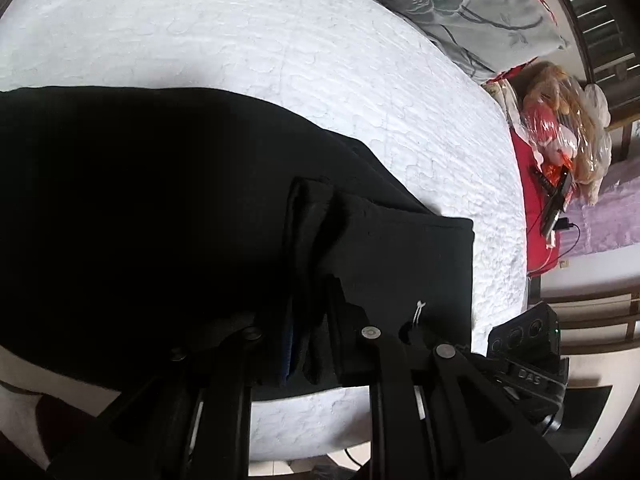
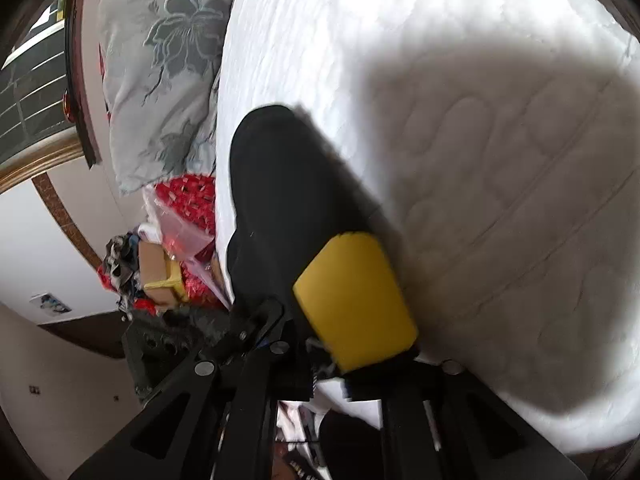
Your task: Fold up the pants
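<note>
The black pants (image 1: 140, 208) lie on the white quilted bed (image 1: 280, 60) and fill the left and middle of the left wrist view. My left gripper (image 1: 308, 320) is shut on a bunched fold of the pants near their end, where a small white drawstring tip (image 1: 419, 310) shows. In the right wrist view my right gripper (image 2: 296, 300) is shut on another part of the black pants (image 2: 288, 200), with its yellow finger pad (image 2: 356, 300) pressed against the cloth. The left finger there is hidden by fabric.
A grey floral pillow (image 1: 460, 12) lies at the head of the bed, and it also shows in the right wrist view (image 2: 160, 60). Plastic bags and red items (image 1: 560, 136) sit beside the bed, with a box and clutter (image 2: 156, 272) past the mattress edge.
</note>
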`<state>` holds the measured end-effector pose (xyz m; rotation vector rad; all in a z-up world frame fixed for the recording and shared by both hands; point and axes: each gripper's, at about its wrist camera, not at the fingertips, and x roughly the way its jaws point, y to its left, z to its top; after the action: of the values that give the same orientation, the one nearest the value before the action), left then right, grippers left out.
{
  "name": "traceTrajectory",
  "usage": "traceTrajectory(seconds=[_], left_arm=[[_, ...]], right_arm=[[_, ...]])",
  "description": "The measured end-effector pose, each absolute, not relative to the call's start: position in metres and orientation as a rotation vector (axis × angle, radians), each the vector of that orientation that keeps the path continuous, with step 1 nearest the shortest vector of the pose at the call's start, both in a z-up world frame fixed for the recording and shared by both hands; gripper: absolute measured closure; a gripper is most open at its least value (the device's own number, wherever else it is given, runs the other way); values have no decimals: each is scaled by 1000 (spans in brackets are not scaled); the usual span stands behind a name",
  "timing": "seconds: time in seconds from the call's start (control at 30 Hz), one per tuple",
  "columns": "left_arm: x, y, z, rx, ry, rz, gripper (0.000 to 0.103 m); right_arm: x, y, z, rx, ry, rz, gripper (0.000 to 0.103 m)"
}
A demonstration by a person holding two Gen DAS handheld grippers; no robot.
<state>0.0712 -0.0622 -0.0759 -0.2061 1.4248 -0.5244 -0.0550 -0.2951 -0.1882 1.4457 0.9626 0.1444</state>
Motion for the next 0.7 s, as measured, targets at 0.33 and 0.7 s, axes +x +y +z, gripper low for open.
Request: traceTrajectory(seconds=[0.33, 0.7], left_arm=[[69, -61, -35, -279, 1341, -613, 73], [74, -81, -78, -115, 1320, -531, 74]], right_arm=[[-69, -322, -87, 1110, 866, 268, 73], [-24, -314, -129, 669, 951, 147, 103]])
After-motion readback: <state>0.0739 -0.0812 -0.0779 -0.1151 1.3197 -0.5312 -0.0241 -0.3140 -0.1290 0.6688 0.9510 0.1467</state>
